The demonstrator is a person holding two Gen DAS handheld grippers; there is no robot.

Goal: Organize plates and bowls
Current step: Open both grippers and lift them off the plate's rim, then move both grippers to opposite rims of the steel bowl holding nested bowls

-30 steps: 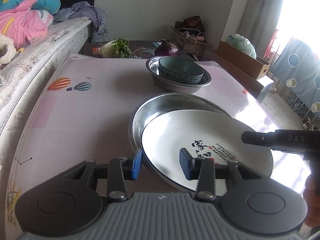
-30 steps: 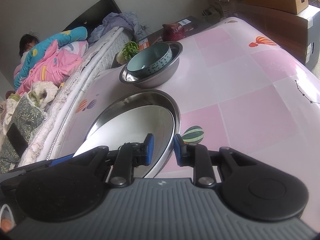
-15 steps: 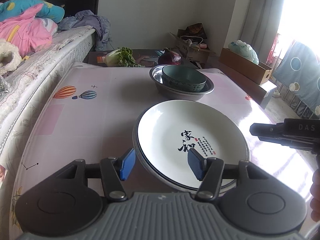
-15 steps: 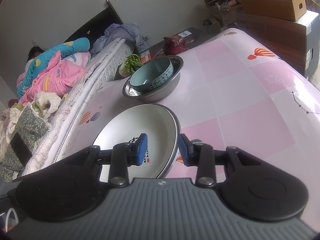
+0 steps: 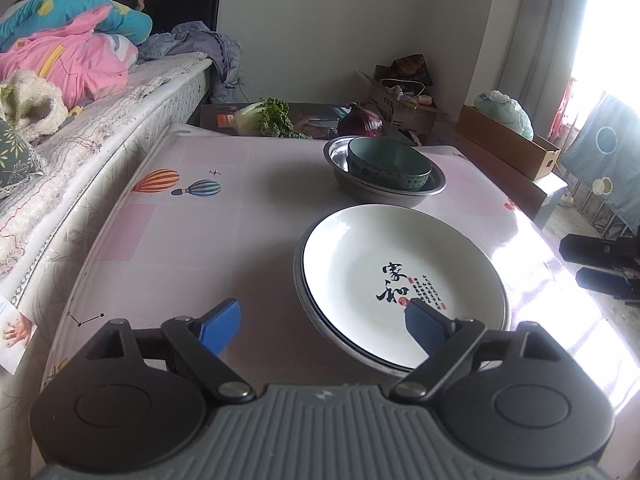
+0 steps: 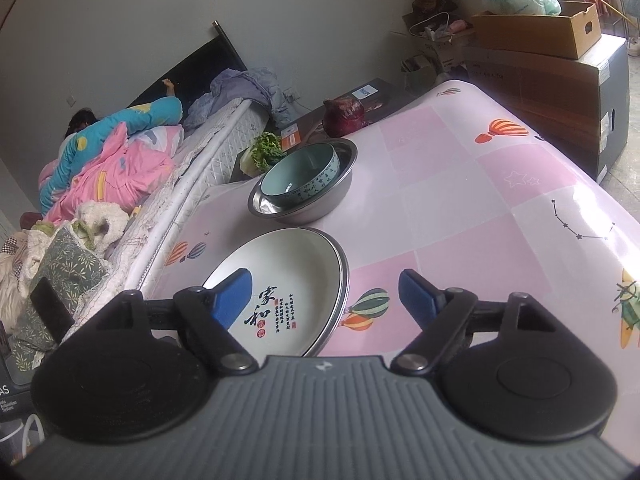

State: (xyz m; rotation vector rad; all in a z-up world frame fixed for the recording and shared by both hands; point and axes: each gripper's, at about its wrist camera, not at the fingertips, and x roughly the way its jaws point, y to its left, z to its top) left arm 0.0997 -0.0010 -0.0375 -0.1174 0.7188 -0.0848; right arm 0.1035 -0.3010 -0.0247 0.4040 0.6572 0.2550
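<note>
A white plate with black calligraphy (image 5: 400,276) (image 6: 288,284) lies flat in a shallow steel dish (image 5: 297,276) (image 6: 345,276) on the pink table. Behind it a teal bowl (image 5: 388,164) (image 6: 300,178) sits inside a steel bowl (image 5: 400,198) (image 6: 336,204). My left gripper (image 5: 323,328) hovers at the plate's near rim, jaws opening, one pad over the plate and one beside it, neither pressing. My right gripper (image 6: 326,298) straddles the plate's right rim, jaws also opening and clear of it. The right gripper (image 5: 600,268) also shows at the edge of the left wrist view.
A bed (image 5: 100,128) with bedding and a lying person runs along the table's left side. Leafy greens (image 5: 268,116) and a red cabbage (image 5: 360,122) lie on a low dark stand behind the table. Cardboard boxes (image 6: 540,28) stand at the right.
The white plate went from tilted, held at both rims, to lying flat in the steel dish. Both grippers opened and let go of it; the right one drew back slightly.
</note>
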